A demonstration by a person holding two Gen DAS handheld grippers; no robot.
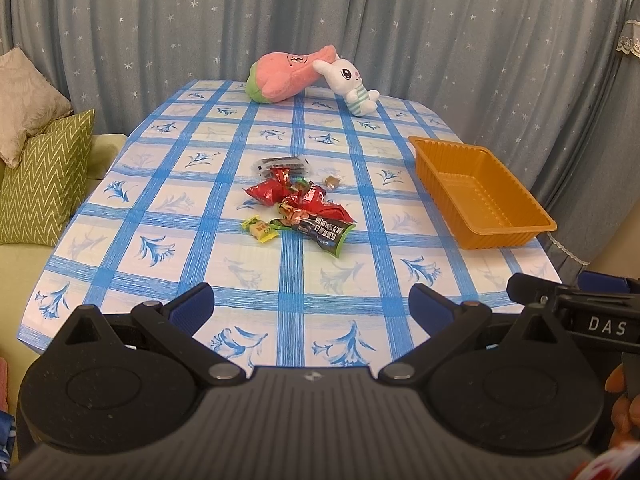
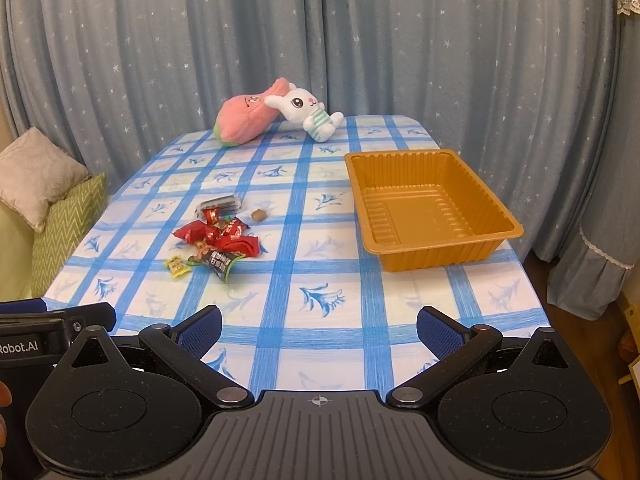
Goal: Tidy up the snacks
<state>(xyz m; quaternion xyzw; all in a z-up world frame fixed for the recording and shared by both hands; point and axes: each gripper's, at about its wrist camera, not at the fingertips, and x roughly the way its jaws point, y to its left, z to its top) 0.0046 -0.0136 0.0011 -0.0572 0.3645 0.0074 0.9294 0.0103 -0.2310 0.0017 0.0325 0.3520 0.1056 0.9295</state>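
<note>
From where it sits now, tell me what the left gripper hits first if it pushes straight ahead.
Probably the pile of snacks. The left gripper is open above the near edge of the table, with only bare cloth between it and the pile. Its height is hard to judge, so it might pass over them.

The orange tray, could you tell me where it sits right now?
The orange tray sits empty on the table's right side in both views, apart from the snack pile to its left.

Both wrist views look along the table [image 1: 280,280] from its near end, side by side.
</note>
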